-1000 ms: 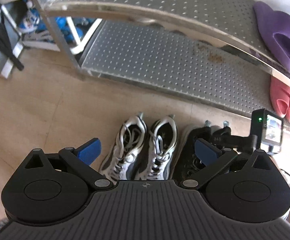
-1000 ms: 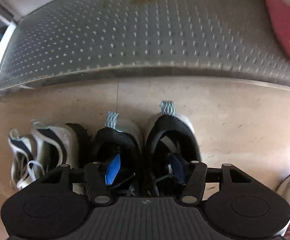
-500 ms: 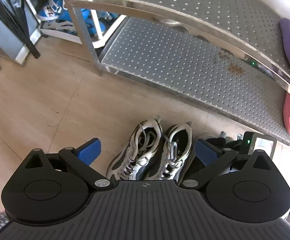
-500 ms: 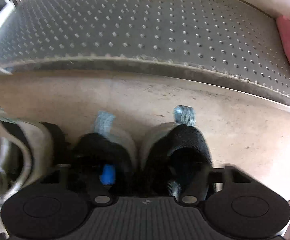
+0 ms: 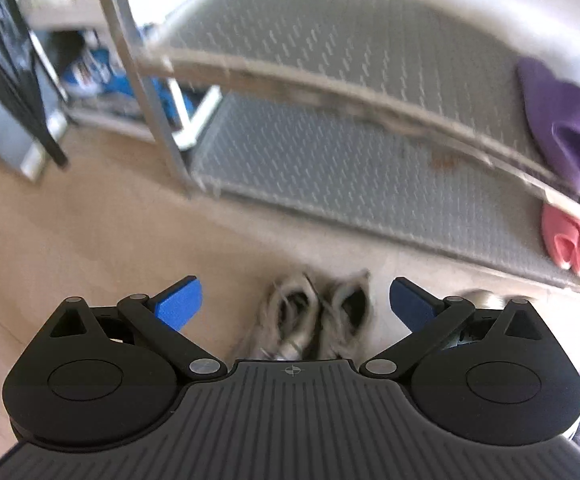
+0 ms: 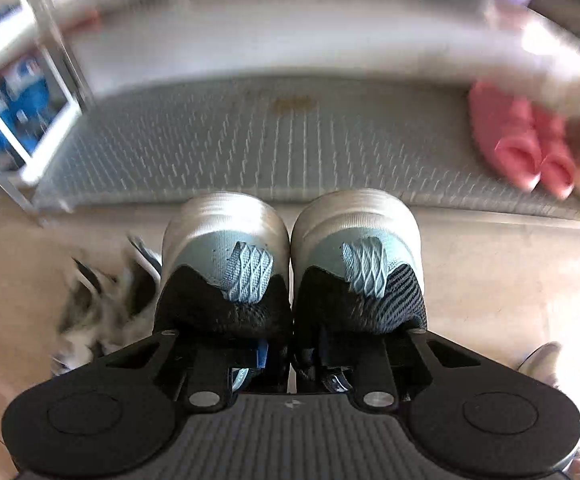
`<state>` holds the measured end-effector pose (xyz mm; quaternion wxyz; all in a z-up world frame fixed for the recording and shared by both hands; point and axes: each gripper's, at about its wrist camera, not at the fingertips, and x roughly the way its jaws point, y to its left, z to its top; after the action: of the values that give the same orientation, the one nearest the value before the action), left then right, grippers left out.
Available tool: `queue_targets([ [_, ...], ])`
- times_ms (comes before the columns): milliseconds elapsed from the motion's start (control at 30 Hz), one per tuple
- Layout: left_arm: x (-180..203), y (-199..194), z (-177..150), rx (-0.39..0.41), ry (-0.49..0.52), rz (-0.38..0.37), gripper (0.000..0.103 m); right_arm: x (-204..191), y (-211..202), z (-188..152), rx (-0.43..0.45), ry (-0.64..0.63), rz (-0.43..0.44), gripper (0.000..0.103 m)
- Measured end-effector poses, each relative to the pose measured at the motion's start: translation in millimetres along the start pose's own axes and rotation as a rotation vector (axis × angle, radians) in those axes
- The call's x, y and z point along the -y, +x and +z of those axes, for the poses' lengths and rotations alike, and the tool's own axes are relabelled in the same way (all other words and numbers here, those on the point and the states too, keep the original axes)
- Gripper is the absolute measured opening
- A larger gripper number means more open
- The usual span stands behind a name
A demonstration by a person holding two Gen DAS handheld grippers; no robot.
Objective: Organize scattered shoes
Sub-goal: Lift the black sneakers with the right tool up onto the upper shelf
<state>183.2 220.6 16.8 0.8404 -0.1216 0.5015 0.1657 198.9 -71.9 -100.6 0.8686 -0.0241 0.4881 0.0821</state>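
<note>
R gripper (image 6: 290, 356): we've got it clamped on the inner collars of the black sneakers (image 6: 290, 280), one finger down inside each shoe, pair held side by side off the floor (image 6: 510, 280). Heels w/ blue pull tabs face us, silver toes point away, long axis straight at the lower shelf (image 6: 269, 152) just ahead; bare stretch lies left of the pink slippers (image 6: 522, 148). So R is nearer; move turns on going fwd, toes first. L gripper (image 5: 296, 300): fingers spread, nothing in them, over the white sneakers (image 5: 318, 316) on the floor, side by side.
</note>
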Motion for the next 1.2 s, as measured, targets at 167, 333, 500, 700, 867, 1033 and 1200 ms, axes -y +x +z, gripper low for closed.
queue_targets([
  [167, -19.4, -15.0, 1.5, 0.077, -0.004, 0.060, 0.102, -10.0, -72.0, 20.8, 0.144, -0.033, 0.038, 0.024],
  [333, -29.4, -18.5, 3.9, 0.087, -0.037, 0.065, 0.102, -22.3, -109.5, 41.3, 0.207, -0.053, 0.067, 0.024],
  [500, -39.3, -21.9, 6.3, 0.097, -0.069, 0.070, 0.102, -45.5, -122.1, 56.8, 0.237, -0.071, 0.107, 0.024],
  [700, -49.9, -25.5, 11.3, 0.118, -0.110, 0.075, 0.102, -75.7, -122.6, 103.7, 0.267, -0.066, 0.157, 0.024],
  [867, -52.3, -26.2, 16.8, 0.140, -0.127, 0.083, 0.102, -102.1, -110.5, 175.5, 0.387, -0.105, 0.115, 0.025],
  [1033, -43.7, -19.0, 24.2, 0.149, -0.114, 0.093, 0.102, -120.2, -41.6, 227.5, 0.486, -0.160, -0.011, 0.039],
  [1200, -27.0, -15.9, 23.7, 0.135, -0.071, 0.052, 0.102, -106.7, -4.3, 244.2, 0.442, -0.098, -0.020, 0.056],
])
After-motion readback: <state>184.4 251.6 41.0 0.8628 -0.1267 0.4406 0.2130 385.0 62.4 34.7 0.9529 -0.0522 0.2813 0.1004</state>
